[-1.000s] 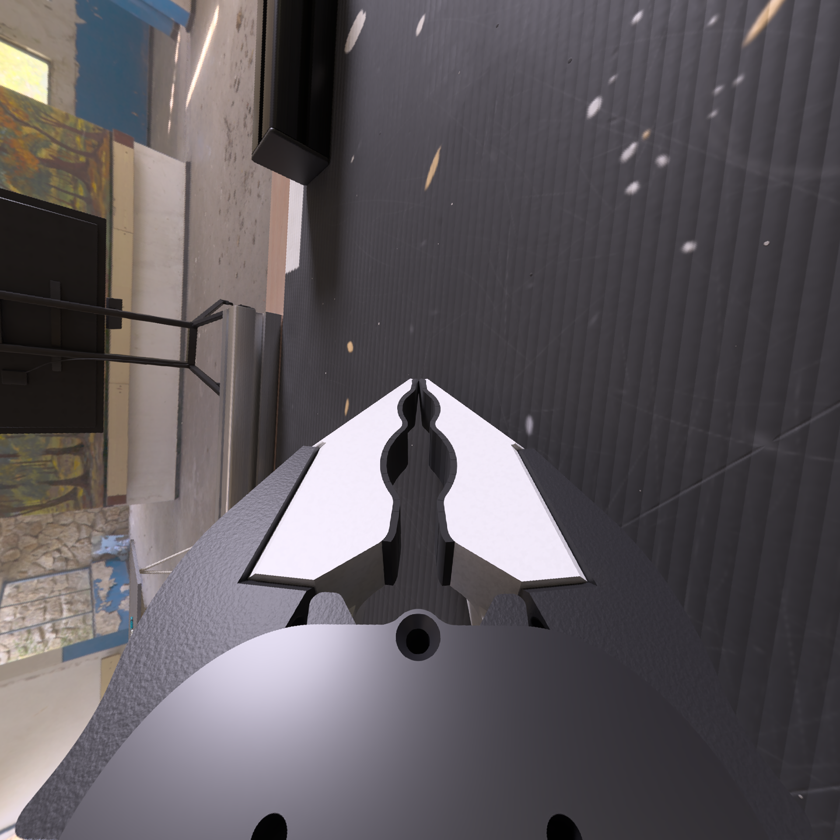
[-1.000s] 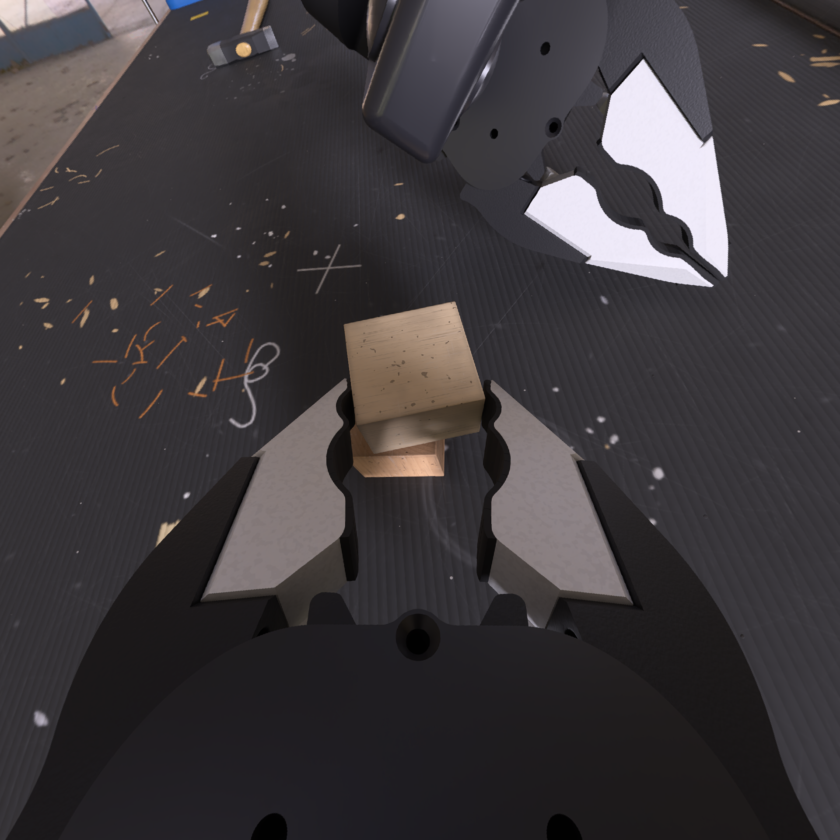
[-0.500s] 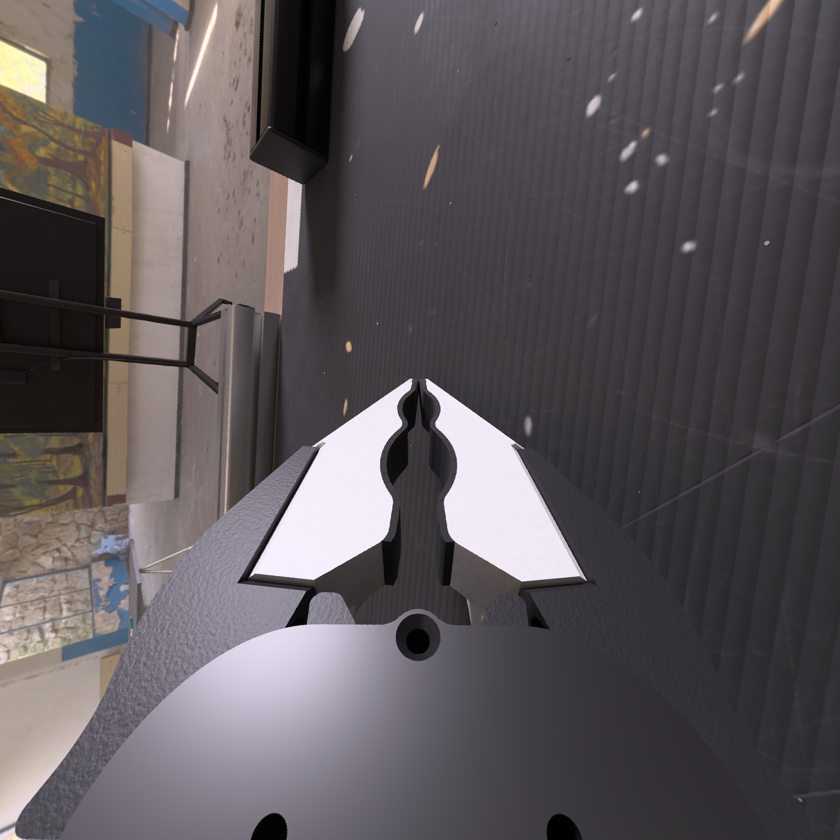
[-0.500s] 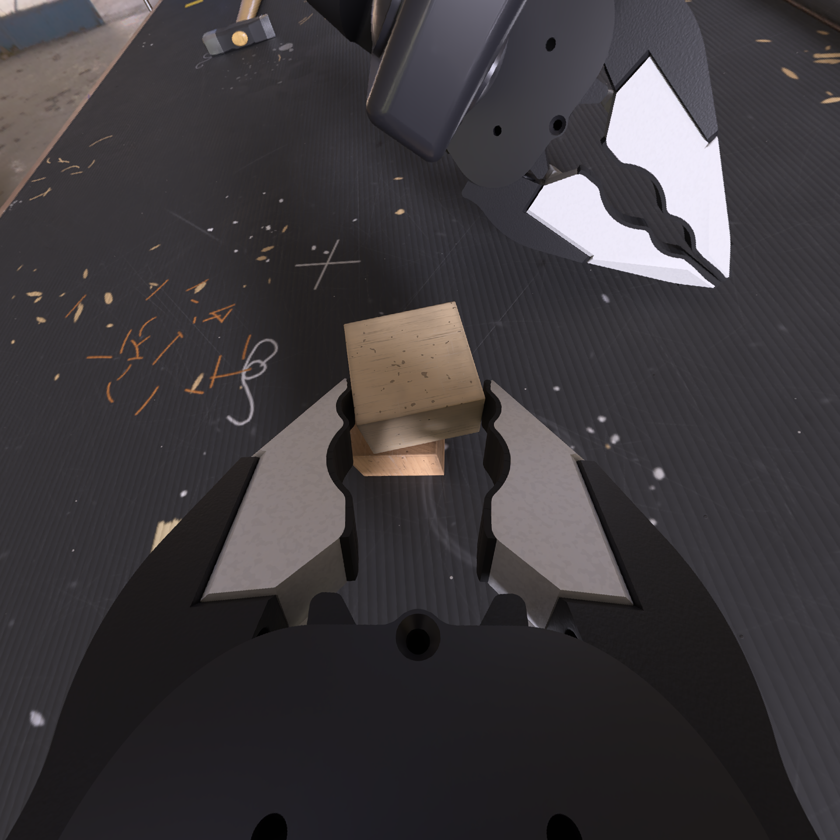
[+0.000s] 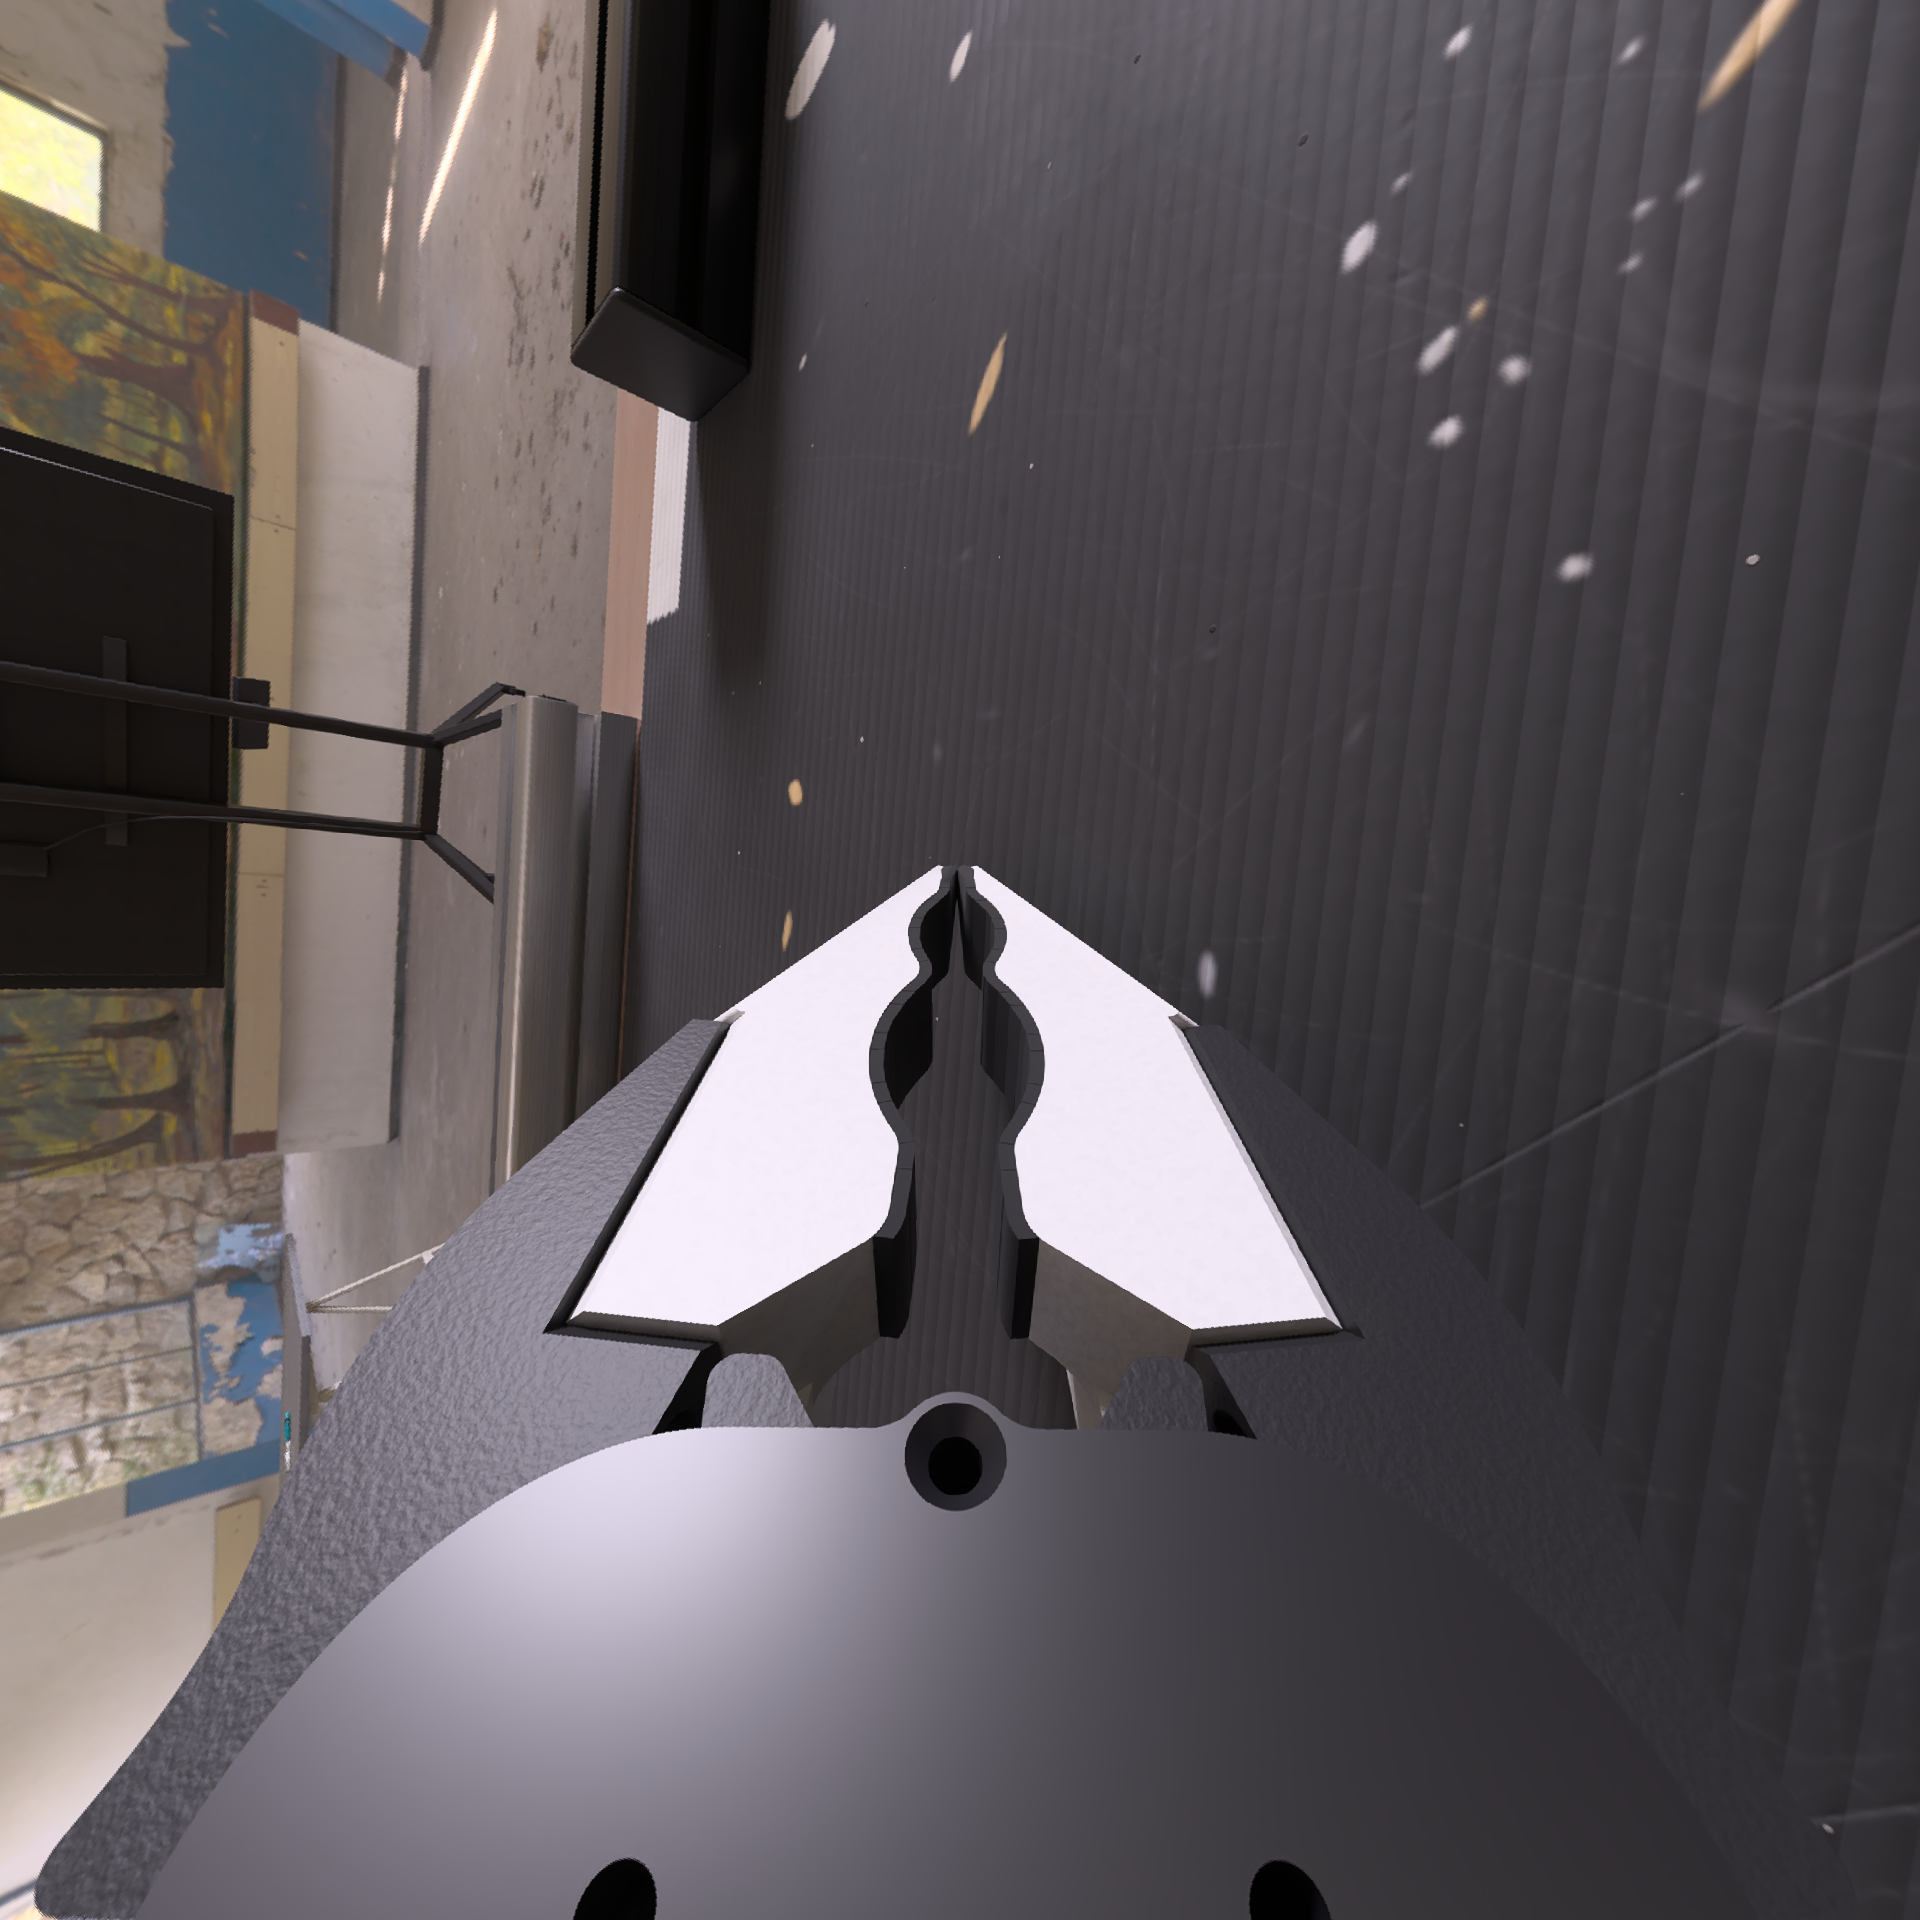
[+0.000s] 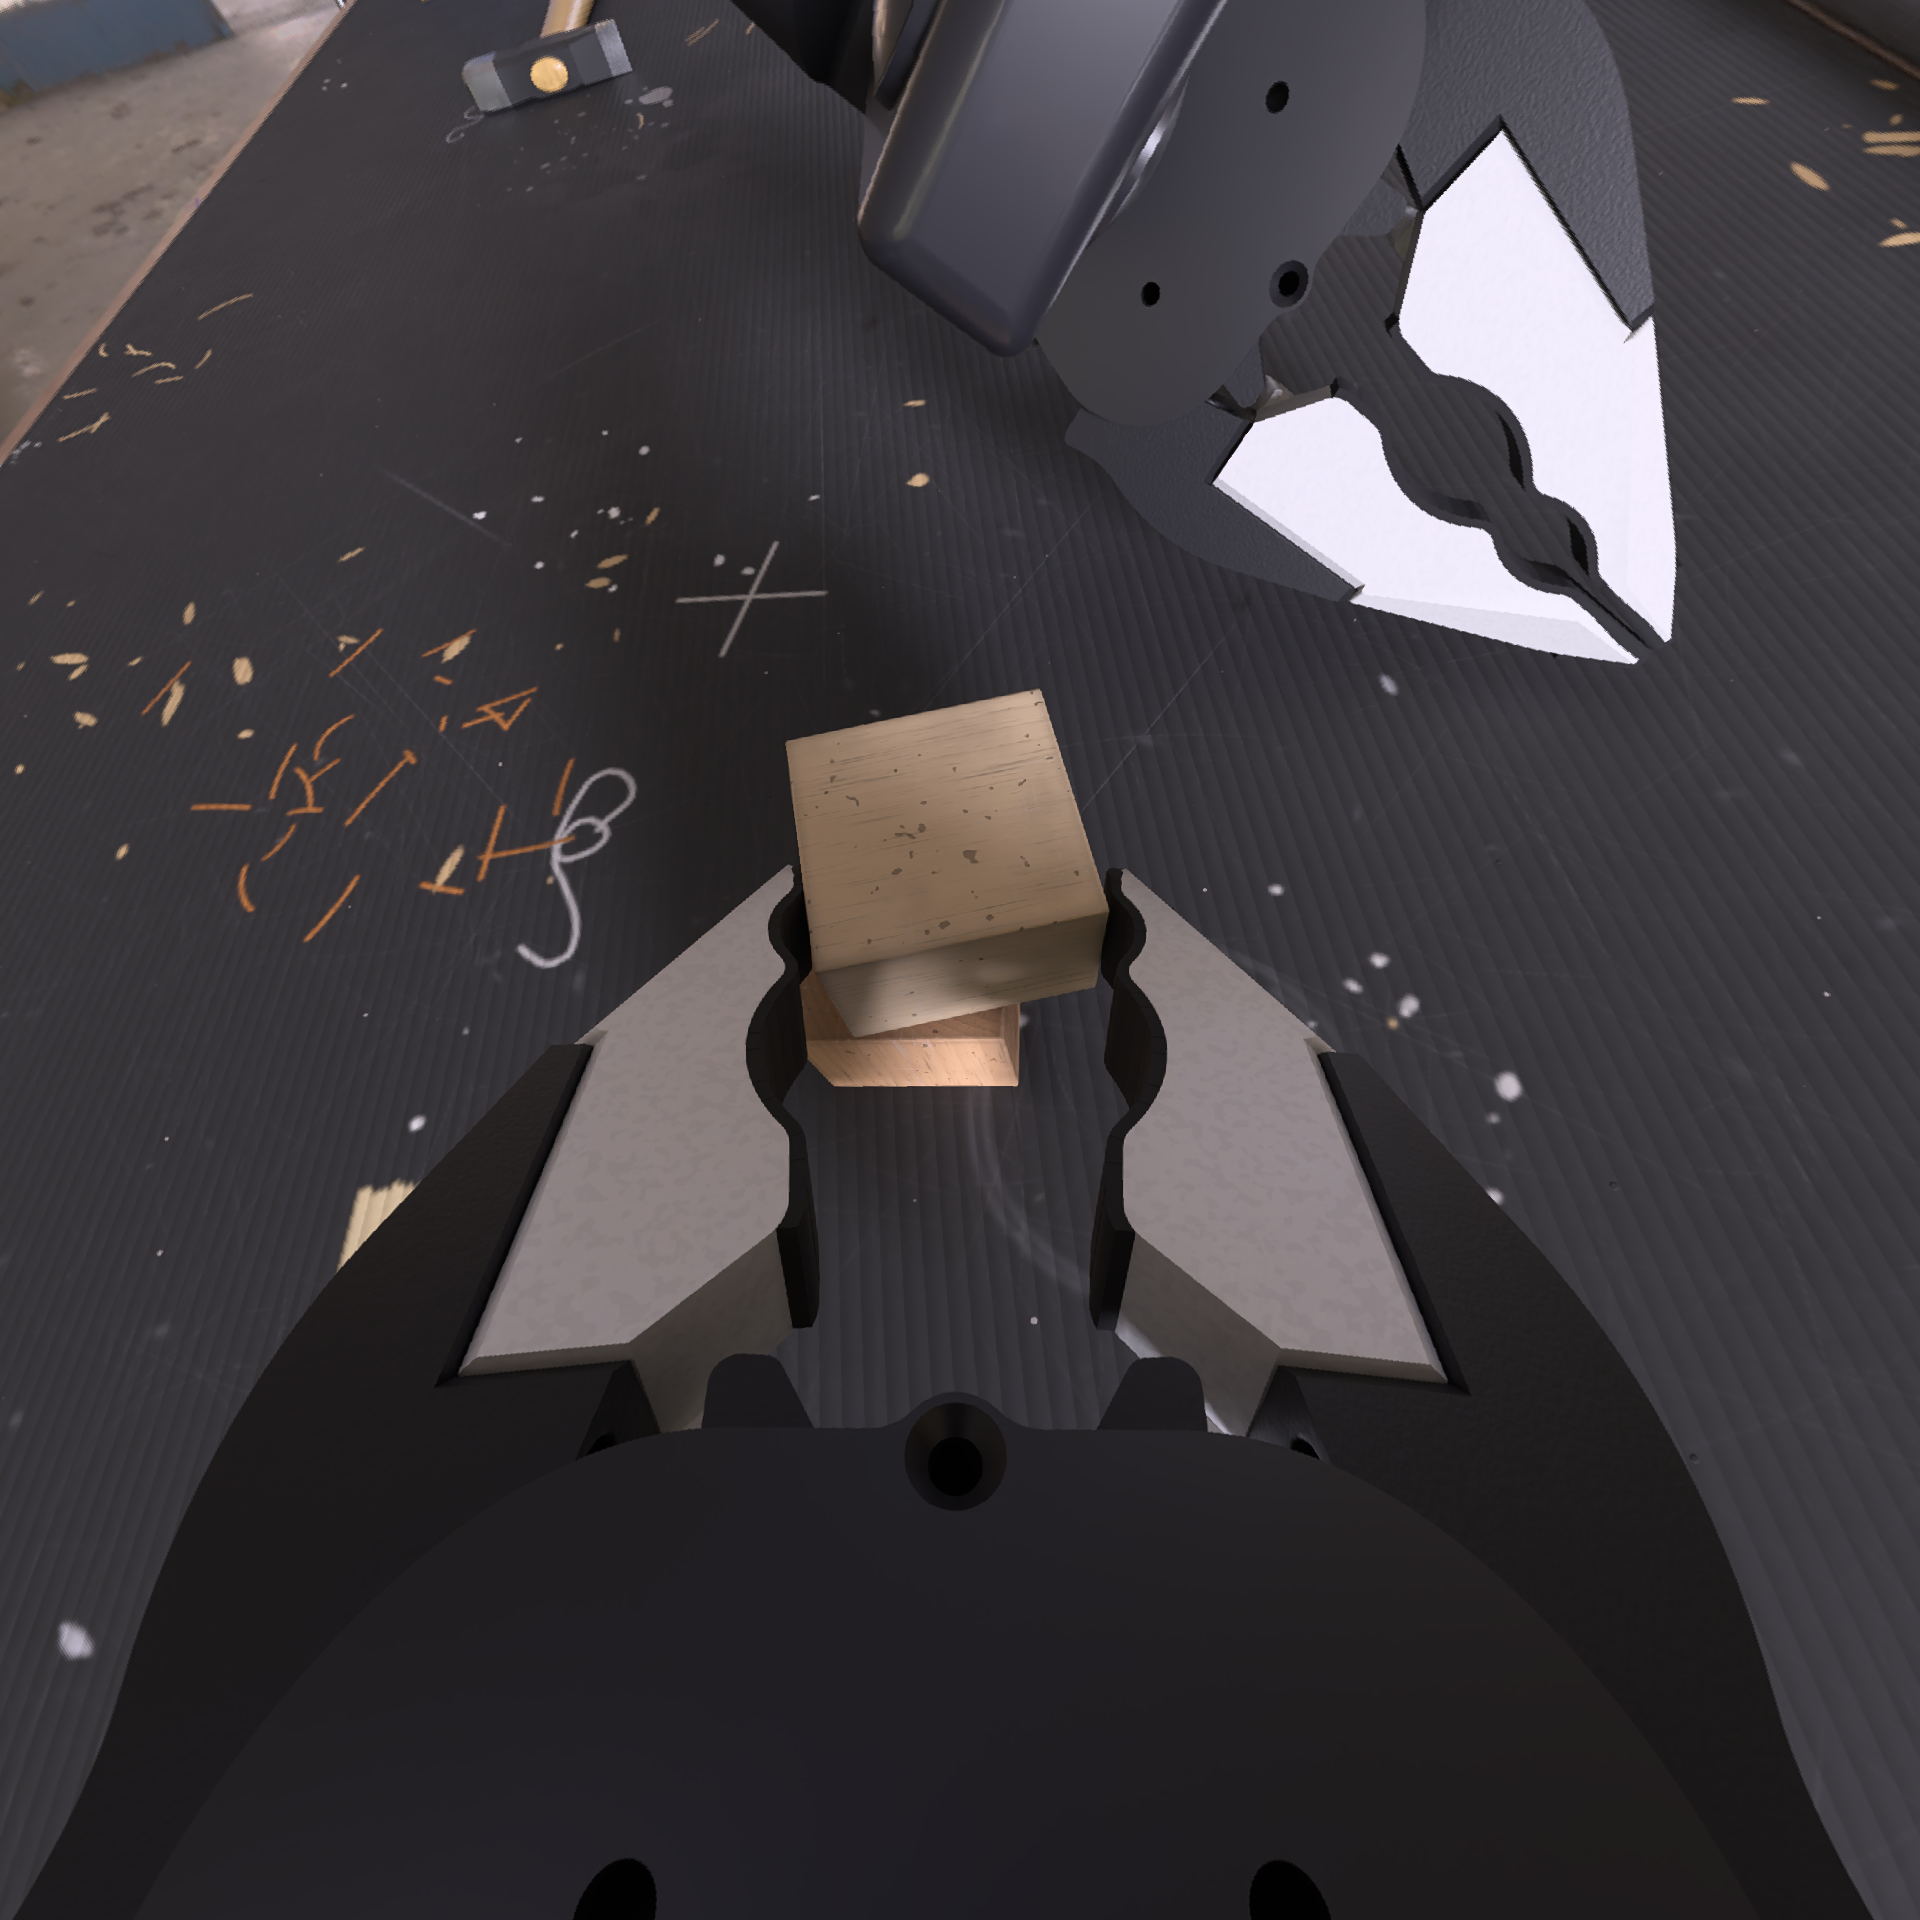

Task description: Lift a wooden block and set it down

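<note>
My right gripper (image 6: pixel 953 885) is shut on a pale wooden block (image 6: pixel 935 831), with a fingertip on each side of it. The block sits tilted over a second, smaller wooden block (image 6: pixel 914 1055) that lies on the black mat (image 6: pixel 1351 1039). I cannot tell whether the two blocks touch. My left gripper (image 5: pixel 956 873) is shut and empty, with its tips together over bare mat. It also shows in the right wrist view (image 6: pixel 1642 639), hovering far right of the blocks with its white fingers closed.
A hammer (image 6: pixel 545 73) lies at the far left of the bench. Orange wood chips (image 6: pixel 312 790) and a chalk cross (image 6: pixel 752 597) mark the mat left of the blocks. A black bar (image 5: pixel 675 208) lies along the bench edge in the left wrist view.
The right wrist view has shifted slightly, so the hammer sits nearer the top edge and the left gripper a little further right. The block stays in the right jaws. The left wrist view is unchanged.
</note>
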You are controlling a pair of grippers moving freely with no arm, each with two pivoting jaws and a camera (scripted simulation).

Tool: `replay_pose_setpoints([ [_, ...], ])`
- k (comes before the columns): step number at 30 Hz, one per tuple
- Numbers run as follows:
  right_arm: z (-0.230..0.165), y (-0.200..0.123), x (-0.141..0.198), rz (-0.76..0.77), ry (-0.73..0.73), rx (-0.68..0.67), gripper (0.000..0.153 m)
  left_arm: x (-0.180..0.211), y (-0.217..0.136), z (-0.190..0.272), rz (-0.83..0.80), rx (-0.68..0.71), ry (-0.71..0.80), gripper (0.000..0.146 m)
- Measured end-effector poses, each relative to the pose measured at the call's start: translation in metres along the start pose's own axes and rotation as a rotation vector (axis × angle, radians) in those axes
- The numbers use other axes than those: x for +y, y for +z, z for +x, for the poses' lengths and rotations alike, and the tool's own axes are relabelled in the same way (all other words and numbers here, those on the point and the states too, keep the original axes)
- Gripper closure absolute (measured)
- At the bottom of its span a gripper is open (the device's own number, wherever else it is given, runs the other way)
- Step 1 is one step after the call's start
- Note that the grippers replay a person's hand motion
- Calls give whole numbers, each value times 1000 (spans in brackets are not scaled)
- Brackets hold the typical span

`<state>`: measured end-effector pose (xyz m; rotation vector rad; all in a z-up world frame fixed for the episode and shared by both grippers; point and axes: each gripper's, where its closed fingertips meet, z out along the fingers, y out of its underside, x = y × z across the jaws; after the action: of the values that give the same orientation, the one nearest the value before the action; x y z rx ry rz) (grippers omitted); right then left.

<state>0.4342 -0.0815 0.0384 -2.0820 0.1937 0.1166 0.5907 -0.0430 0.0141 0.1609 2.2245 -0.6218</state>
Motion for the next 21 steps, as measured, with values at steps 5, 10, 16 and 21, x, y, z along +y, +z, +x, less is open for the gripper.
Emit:
replay_pose_setpoints([
  [5,0,0,0,-2,-4,1,96,0,0,0,4,3,-8,146],
  [10,-1,1,2,-15,-16,3,96,0,0,0,5,5,-11,146],
  [16,-2,2,3,-25,-23,1,96,0,0,0,12,12,-27,146],
  [21,-2,2,3,-31,-22,-1,96,0,0,0,18,15,-36,146],
])
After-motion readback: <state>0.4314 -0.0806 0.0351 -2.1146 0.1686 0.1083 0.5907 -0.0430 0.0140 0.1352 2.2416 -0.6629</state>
